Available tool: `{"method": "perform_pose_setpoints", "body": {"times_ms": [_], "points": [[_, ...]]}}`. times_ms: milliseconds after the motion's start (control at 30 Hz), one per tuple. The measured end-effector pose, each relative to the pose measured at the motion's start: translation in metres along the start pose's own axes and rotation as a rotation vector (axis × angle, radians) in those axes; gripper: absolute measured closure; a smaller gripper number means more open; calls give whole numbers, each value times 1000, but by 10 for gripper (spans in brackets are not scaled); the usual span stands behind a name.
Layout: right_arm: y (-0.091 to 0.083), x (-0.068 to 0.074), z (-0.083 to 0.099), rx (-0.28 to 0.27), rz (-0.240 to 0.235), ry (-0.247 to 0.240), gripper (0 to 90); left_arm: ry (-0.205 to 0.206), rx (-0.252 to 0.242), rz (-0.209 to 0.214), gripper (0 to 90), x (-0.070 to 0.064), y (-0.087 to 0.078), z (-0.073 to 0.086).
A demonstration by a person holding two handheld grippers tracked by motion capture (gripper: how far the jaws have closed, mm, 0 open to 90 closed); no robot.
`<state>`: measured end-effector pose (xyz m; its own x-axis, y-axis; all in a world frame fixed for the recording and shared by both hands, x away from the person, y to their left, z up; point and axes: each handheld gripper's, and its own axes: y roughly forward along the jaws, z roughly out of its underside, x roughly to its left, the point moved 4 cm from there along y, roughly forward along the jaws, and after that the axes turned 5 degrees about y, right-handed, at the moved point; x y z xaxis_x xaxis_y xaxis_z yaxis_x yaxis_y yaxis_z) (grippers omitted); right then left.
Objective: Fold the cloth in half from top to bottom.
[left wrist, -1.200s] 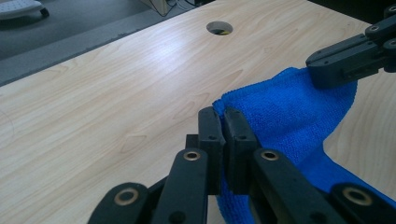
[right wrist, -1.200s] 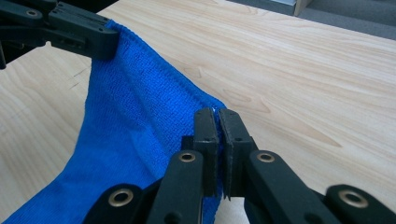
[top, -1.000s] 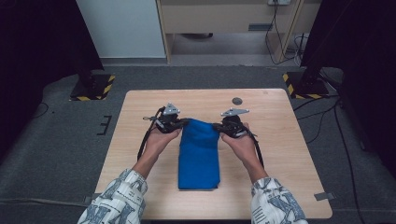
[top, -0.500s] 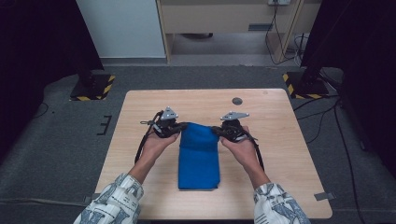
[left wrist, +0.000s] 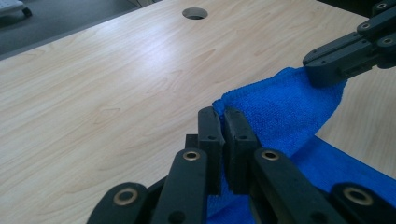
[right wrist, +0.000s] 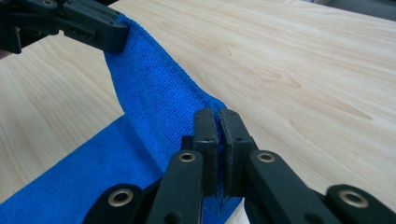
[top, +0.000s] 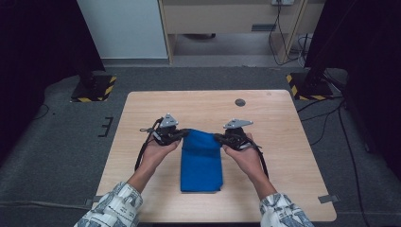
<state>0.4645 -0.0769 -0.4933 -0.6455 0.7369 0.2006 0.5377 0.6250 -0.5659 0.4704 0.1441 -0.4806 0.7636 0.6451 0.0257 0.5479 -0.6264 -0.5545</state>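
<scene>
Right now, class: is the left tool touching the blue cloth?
Touching. The left gripper view shows the left tool shut on a corner of the blue cloth.

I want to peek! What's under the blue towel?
Under the lifted far edge of the blue towel shows bare wooden table. Where it lies flat, anything beneath is hidden.

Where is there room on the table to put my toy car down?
Bare wood lies between the blue cloth and the table's left and right edges, and beyond it around the round hole. The middle is crowded by both grippers.
</scene>
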Motion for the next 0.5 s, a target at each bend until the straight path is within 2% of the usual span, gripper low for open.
{"method": "perform_pose_setpoints", "body": {"times_ms": [33, 233, 500], "points": [[0, 0, 2, 0, -2, -13, 869, 3, -1, 2, 864, -1, 0, 1], [-6, 4, 10, -4, -12, -14, 868, 15, 4, 16, 864, -8, -4, 6], [-21, 21, 14, -17, -30, -41, 867, 21, -18, 35, 864, -17, -19, 9]]}}
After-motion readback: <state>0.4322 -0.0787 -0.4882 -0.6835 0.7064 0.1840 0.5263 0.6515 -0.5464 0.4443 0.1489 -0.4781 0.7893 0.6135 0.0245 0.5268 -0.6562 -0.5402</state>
